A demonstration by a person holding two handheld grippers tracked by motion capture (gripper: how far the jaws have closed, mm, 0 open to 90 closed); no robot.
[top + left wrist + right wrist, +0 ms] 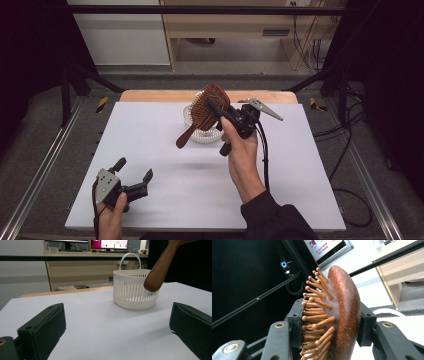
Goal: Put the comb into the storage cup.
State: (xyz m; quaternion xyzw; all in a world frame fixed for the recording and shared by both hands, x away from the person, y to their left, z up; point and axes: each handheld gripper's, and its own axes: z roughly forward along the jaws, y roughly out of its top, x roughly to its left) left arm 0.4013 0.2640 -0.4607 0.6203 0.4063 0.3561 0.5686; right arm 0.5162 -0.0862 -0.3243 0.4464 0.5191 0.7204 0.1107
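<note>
A brown wooden hairbrush with wooden pins hangs in the air over a small white slatted basket at the far middle of the table. My right gripper is shut on the brush's oval head, one jaw against the pins and one against the back. The brush handle slants down in front of the basket. Near the front left corner of the table, my left gripper is held low and open, with nothing between its jaws.
The white tabletop lies between the left gripper and the basket. A wooden desk and cables stand beyond the table's far edge. Black frame bars run along both sides.
</note>
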